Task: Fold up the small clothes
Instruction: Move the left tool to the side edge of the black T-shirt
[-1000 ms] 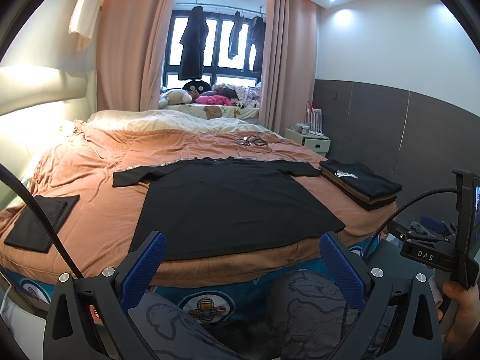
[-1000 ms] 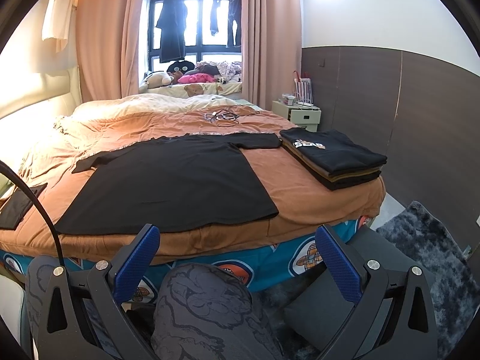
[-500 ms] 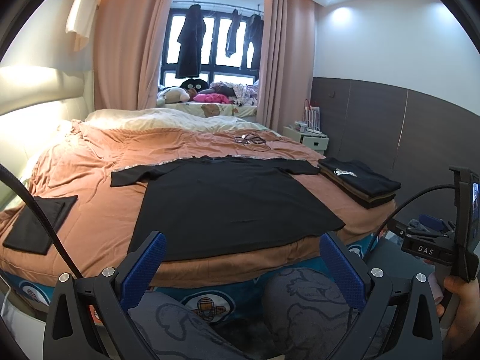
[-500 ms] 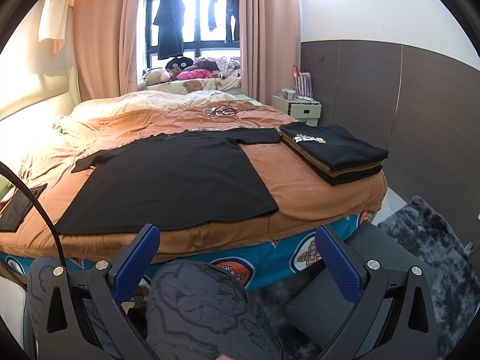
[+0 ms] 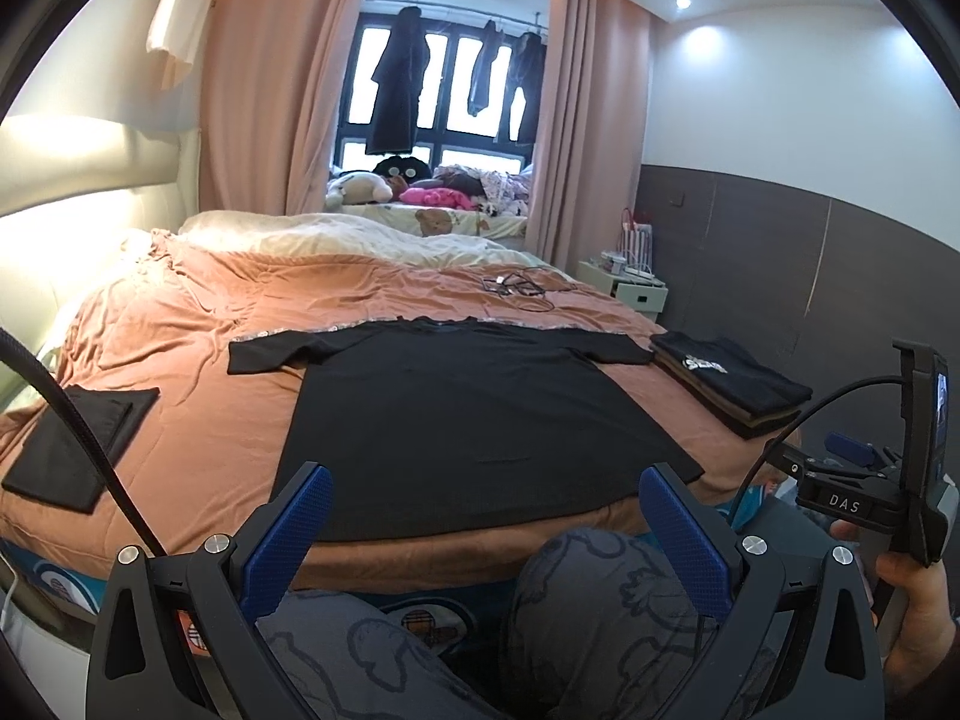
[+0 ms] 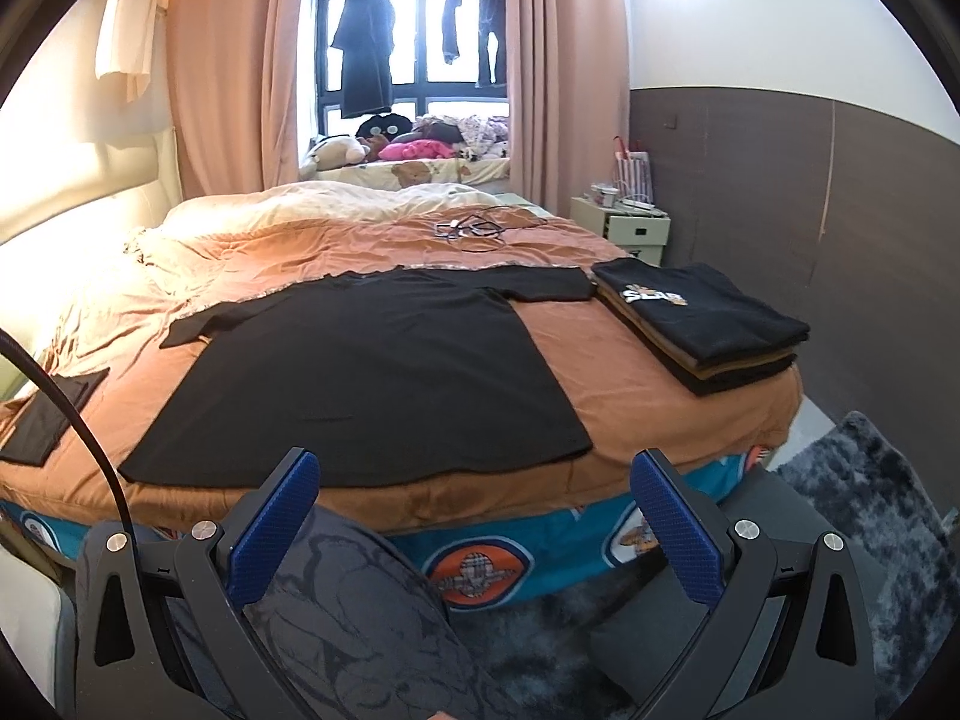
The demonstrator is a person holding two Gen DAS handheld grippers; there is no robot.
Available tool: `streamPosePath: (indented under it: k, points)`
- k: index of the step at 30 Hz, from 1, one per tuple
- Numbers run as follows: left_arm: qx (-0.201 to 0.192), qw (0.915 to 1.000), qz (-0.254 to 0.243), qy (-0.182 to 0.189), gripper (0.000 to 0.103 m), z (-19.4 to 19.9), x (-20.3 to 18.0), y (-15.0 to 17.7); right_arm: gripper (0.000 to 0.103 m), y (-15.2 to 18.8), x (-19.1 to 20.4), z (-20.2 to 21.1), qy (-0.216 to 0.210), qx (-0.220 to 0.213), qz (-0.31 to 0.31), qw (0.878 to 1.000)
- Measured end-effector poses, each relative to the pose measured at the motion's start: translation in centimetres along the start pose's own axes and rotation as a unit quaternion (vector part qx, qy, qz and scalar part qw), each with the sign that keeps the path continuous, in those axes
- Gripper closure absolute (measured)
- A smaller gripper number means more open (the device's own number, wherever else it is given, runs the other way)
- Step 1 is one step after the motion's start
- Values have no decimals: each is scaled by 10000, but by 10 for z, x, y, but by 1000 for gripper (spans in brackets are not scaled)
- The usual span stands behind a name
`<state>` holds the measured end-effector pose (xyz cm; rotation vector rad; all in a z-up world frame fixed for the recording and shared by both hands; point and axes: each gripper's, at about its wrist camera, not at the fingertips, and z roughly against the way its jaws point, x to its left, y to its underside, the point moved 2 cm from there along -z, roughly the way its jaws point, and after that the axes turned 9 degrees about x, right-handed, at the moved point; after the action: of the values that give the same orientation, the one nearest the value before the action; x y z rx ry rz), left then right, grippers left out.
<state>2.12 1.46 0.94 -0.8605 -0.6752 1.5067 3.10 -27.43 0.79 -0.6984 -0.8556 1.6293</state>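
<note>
Lying flat on the bed [image 5: 180, 360], a black T-shirt [image 5: 468, 414] is spread out with both sleeves extended, hem toward the near edge. Left tool [image 5: 486, 534] hovers short of the bed, fingers spread wide, gripping nothing. Right tool [image 6: 477, 516] likewise wide apart and empty, held above a knee in patterned trousers [image 6: 360, 618]. A stack of folded clothes [image 6: 702, 324] sits at the bed's right corner, apart from the shirt's sleeve. A folded black piece [image 5: 72, 450] lies at the left edge. Tangled cables [image 5: 522, 288] rest further up the bed. A hand [image 5: 912, 606] grips the right tool's handle in the left view.
</note>
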Motion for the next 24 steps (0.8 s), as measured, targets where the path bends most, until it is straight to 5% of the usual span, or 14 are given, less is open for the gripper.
streamPosePath:
  k: [24]
  points:
    - [451, 9978, 315, -377, 1, -115, 84, -79, 0, -106, 33, -141, -320, 337, 51, 9989]
